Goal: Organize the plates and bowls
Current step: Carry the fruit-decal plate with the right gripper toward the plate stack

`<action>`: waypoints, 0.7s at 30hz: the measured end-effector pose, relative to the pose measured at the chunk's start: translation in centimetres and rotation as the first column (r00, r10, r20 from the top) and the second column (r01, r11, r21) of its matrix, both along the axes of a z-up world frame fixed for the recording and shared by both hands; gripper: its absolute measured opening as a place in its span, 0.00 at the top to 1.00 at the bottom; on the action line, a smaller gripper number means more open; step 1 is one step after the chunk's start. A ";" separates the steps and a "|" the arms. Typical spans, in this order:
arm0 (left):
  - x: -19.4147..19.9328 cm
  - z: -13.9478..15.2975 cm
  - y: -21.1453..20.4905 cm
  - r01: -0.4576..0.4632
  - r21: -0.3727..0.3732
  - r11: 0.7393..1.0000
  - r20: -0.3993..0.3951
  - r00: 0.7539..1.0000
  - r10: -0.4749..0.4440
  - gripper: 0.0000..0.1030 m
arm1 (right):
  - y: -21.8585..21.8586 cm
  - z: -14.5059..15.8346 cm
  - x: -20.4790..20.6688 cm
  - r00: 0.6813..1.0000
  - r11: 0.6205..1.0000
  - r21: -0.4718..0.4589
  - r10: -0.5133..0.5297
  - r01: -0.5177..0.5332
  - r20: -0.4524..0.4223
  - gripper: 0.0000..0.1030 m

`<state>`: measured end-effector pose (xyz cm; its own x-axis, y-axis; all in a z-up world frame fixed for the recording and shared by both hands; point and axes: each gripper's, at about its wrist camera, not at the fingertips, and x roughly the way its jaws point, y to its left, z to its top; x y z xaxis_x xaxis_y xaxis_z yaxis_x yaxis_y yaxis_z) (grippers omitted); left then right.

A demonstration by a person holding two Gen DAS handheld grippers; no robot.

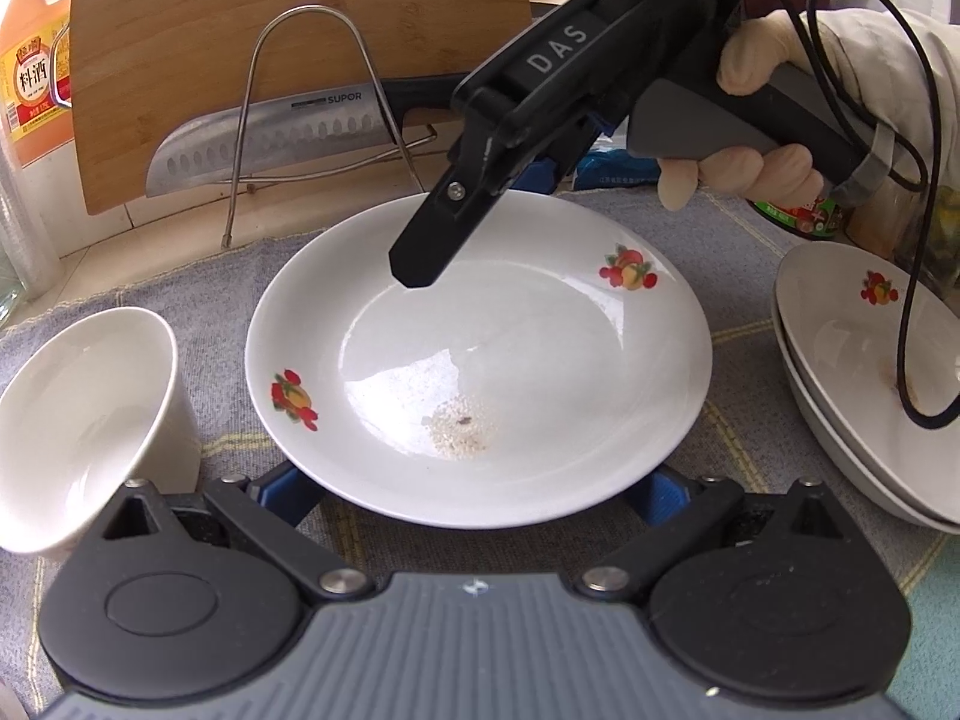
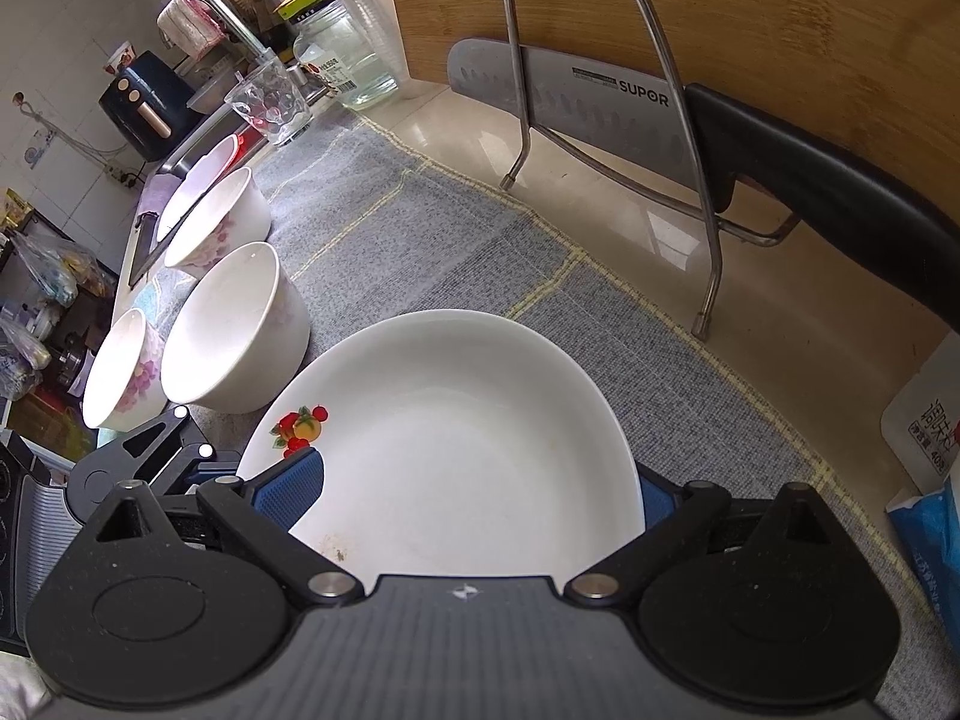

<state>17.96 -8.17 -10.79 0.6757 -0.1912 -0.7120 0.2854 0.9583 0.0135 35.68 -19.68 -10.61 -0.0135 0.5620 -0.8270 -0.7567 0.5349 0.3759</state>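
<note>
A white plate with fruit prints (image 1: 480, 360) lies on the grey mat, with crumbs near its front; it also shows in the right wrist view (image 2: 456, 444). My left gripper (image 1: 474, 501) is open, its blue pads wide apart under the plate's near rim. My right gripper (image 2: 474, 498) is over the plate's far rim, one finger (image 1: 429, 240) above the rim and the other below; its blue pads (image 2: 294, 486) straddle the edge. I cannot tell if it grips. A white bowl (image 1: 78, 426) stands at the left. Two stacked plates (image 1: 858, 360) sit at the right.
Three white bowls (image 2: 234, 336) line up left of the plate, near the sink. A wire rack (image 1: 312, 114) holds a knife (image 1: 270, 144) and a wooden cutting board (image 1: 300, 30) behind the plate. A cooking wine bottle (image 1: 30, 78) and a glass (image 2: 270, 102) stand nearby.
</note>
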 end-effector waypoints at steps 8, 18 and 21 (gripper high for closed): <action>-0.3 0.4 0.6 0.014 -0.005 1.000 -0.013 1.000 -0.014 0.02 | -0.1 0.5 -1.3 1.000 1.000 0.005 -0.005 0.005 -0.010 0.00; -1.0 1.7 1.4 0.050 0.013 0.999 -0.019 0.999 -0.050 0.02 | -0.3 1.9 -3.5 1.000 1.000 0.020 -0.013 0.013 -0.001 0.00; -1.2 2.1 1.7 0.066 0.017 0.998 -0.026 0.998 -0.066 0.02 | -0.5 2.3 -4.3 1.000 0.999 0.026 -0.023 0.023 -0.004 0.00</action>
<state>16.74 -6.46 -8.71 0.6439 -0.2218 -0.7322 0.3483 0.9371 0.0225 31.41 -20.13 -8.28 -0.0033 0.5834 -0.8122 -0.7430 0.5422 0.3925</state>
